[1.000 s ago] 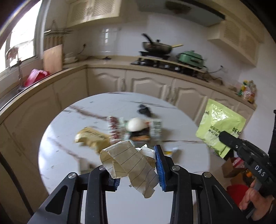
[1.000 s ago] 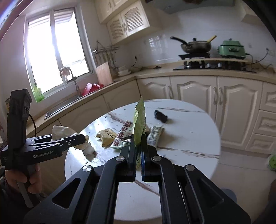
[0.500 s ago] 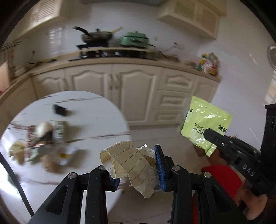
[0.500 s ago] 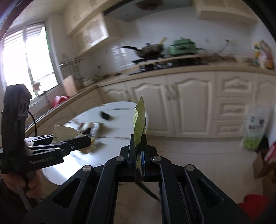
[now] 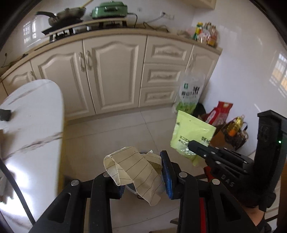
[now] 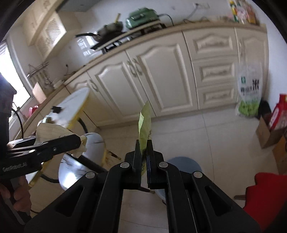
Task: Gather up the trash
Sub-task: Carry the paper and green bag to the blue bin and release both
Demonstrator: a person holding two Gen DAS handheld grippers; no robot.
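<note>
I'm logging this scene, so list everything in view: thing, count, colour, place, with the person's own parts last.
lined paper: 1, cream, crumpled in the left tool
snack packet: 1, yellow-green, held by the right tool
table: 1, white marble, left
dark object: 1, black, on the table, too blurred to name
cabinets: 1 run, cream, under the counter
wok: 1, dark, on the stove
electric pot: 1, green, beside the wok
rice bag: 1, clear and green, leaning on the cabinets
stools: 2, pale, on the floor
left tool: 1, black
right tool: 1, black
</note>
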